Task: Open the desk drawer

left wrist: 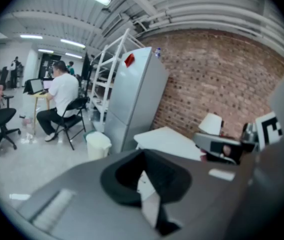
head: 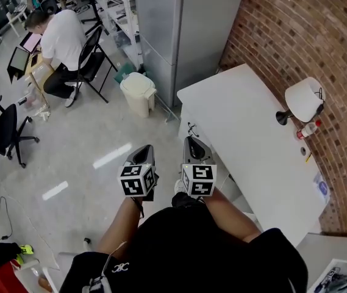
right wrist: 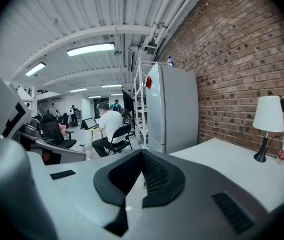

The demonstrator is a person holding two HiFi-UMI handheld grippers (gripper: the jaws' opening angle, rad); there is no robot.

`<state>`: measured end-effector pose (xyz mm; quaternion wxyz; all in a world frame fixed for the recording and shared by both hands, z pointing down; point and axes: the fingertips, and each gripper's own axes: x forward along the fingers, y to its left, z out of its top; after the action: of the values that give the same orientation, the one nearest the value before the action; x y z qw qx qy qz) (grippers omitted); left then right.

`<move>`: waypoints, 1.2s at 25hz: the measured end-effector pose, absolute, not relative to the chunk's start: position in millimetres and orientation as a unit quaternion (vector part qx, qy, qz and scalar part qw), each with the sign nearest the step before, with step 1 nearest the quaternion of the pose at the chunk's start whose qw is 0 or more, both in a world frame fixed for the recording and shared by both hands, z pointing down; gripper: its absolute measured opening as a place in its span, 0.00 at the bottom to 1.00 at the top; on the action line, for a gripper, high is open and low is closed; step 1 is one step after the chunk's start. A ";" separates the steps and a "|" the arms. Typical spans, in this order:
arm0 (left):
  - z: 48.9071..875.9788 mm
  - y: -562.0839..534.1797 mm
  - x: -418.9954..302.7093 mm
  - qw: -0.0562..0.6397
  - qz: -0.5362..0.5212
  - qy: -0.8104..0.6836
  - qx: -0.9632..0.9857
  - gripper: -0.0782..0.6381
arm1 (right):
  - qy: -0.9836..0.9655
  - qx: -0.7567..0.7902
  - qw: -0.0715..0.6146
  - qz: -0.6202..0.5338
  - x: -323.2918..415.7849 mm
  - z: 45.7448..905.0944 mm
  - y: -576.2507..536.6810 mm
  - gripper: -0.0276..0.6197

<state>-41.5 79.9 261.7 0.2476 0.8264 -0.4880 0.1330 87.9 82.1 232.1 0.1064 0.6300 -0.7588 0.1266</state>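
Operator stands at bottom of the head view, black top, both forearms extended fwd. L gripper [head: 143, 149], grey body w/ a black-and-white marker cube [head: 138, 180] at its rear: jaws fully together, black pads [left wrist: 169, 176] meeting along a thin seam, nothing gripped. R gripper [head: 193, 141], same build w/ its own marker cube [head: 199, 180]: ribbed black pads [right wrist: 157, 176] likewise brought together, nothing btwn them. Both units are held side by side, near each other but apart, above the pale grey floor [head: 82, 157], noses aimed fwd and slightly down. Desk drawer [head: 187, 122]: white front under the near long edge of the white rectangular desk [head: 246, 139], just ahead of the R gripper's nose and partly covered by it. A small black fitting shows on the front. Neither gripper touches it, and it appears shut as far as visible. On the desk top, far side, against the red brick wall [head: 319, 35]: a white-shaded table lamp on a black stem [head: 303, 99], w/ a clear red-capped bottle [head: 308, 129] upright just beside it. At the L edge, a black wheeled office chair [head: 2, 133]. Past the desk's far end: a cream lidded waste bin [head: 138, 92] on the floor, just beside a tall grey fridge [head: 167, 23]. Furthest back, L side: a person in a white shirt [head: 63, 35] seated on a black folding chair [head: 94, 57] at a small table w/ laptops.
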 end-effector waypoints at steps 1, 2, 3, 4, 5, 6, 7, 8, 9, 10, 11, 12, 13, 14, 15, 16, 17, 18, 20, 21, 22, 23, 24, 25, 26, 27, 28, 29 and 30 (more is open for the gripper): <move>264.5 68.6 -36.8 0.255 0.133 -0.490 0.823 0.11 | -0.762 0.626 0.111 0.127 91.3 234.3 71.0 0.04; 267.2 58.1 -32.1 0.262 0.132 -0.492 0.820 0.11 | -0.765 0.621 0.114 0.128 94.3 236.3 60.8 0.04; 269.6 47.9 -27.5 0.268 0.132 -0.493 0.817 0.11 | -0.769 0.616 0.116 0.129 97.0 238.2 51.0 0.04; 271.9 37.8 -23.1 0.273 0.133 -0.495 0.814 0.11 | -0.772 0.611 0.119 0.130 99.9 240.2 41.3 0.04; 274.4 27.9 -19.0 0.276 0.135 -0.497 0.812 0.11 | -0.775 0.606 0.121 0.132 103.0 242.6 31.2 0.04; 277.4 18.3 -15.5 0.280 0.137 -0.499 0.809 0.11 | -0.777 0.602 0.124 0.135 106.1 245.6 21.0 0.04; 281.4 9.6 -12.5 0.286 0.137 -0.502 0.805 0.11 | -0.779 0.598 0.126 0.139 108.9 249.3 10.9 0.04; 286.4 2.2 -9.9 0.294 0.138 -0.505 0.800 0.11 | -0.782 0.593 0.128 0.144 111.5 253.7 1.5 0.04; 292.3 -4.0 -7.9 0.303 0.138 -0.509 0.794 0.11 | -0.784 0.588 0.130 0.149 113.7 258.6 -7.2 0.04; 298.7 -9.0 -6.8 0.312 0.137 -0.513 0.788 0.11 | -0.787 0.582 0.132 0.154 115.4 263.9 -15.2 0.04; 305.3 -13.2 -6.8 0.322 0.137 -0.520 0.780 0.11 | -0.791 0.576 0.134 0.158 116.2 269.4 -22.6 0.04; 311.9 -16.5 -8.2 0.331 0.136 -0.527 0.771 0.11 | -0.794 0.569 0.137 0.162 115.7 275.2 -29.4 0.04; 318.3 -18.6 -10.6 0.340 0.134 -0.535 0.762 0.11 | -0.798 0.562 0.141 0.166 113.6 281.4 -35.5 0.04; 324.7 -19.6 -13.3 0.349 0.134 -0.541 0.753 0.11 | -0.802 0.554 0.146 0.171 110.1 287.7 -40.9 0.04; 330.9 -19.7 -15.7 0.358 0.134 -0.545 0.746 0.11 | -0.805 0.546 0.150 0.175 105.9 294.1 -45.8 0.04; 337.2 -19.3 -17.1 0.365 0.136 -0.547 0.741 0.11 | -0.808 0.539 0.155 0.180 101.6 300.3 -50.3 0.04; 343.9 -18.8 -17.6 0.372 0.139 -0.546 0.737 0.11 | -0.811 0.533 0.159 0.183 97.8 306.2 -54.0 0.04; 351.0 -18.4 -17.7 0.378 0.142 -0.545 0.735 0.11 | -0.812 0.528 0.162 0.187 94.8 311.3 -57.0 0.04; 364.4 -18.8 -18.0 0.388 0.147 -0.541 0.731 0.11 | -0.814 0.523 0.168 0.191 90.1 320.1 -60.4 0.04; 370.0 -19.0 -18.2 0.392 0.148 -0.539 0.730 0.11 | -0.814 0.521 0.172 0.193 88.5 324.8 -60.4 0.04; 374.5 -19.4 -18.1 0.397 0.149 -0.537 0.729 0.11 | -0.813 0.519 0.178 0.196 87.7 330.0 -59.9 0.04; 378.1 -20.3 -17.7 0.401 0.148 -0.534 0.730 0.11 | -0.811 0.519 0.186 0.198 87.2 335.5 -59.7 0.04; 381.4 -21.7 -17.3 0.404 0.147 -0.530 0.731 0.11 | -0.809 0.518 0.193 0.201 86.7 341.0 -59.6 0.04; 385.0 -22.6 -17.3 0.409 0.146 -0.525 0.732 0.11 | -0.806 0.518 0.201 0.204 85.8 346.1 -59.1 0.04; 389.5 -22.7 -18.2 0.414 0.144 -0.520 0.733 0.11 | -0.804 0.518 0.207 0.206 84.0 350.8 -58.2 0.04; 395.0 -22.6 -20.3 0.420 0.141 -0.515 0.733 0.11 | -0.802 0.518 0.212 0.207 81.1 355.0 -57.1 0.04; 401.5 -22.6 -23.5 0.428 0.138 -0.510 0.733 0.11 | -0.801 0.519 0.216 0.207 77.3 359.2 -56.6 0.04; 408.9 -22.8 -26.9 0.437 0.134 -0.505 0.733 0.11 | -0.798 0.521 0.220 0.206 73.3 363.6 -56.6 0.04; 416.6 -23.3 -30.0 0.446 0.130 -0.498 0.732 0.11 | -0.795 0.525 0.224 0.204 69.8 368.3 -57.1 0.04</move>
<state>-30.0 -23.3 416.6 0.4457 0.7325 -0.4980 0.1299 69.8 -57.1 368.3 0.2238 0.5251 -0.7953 0.2044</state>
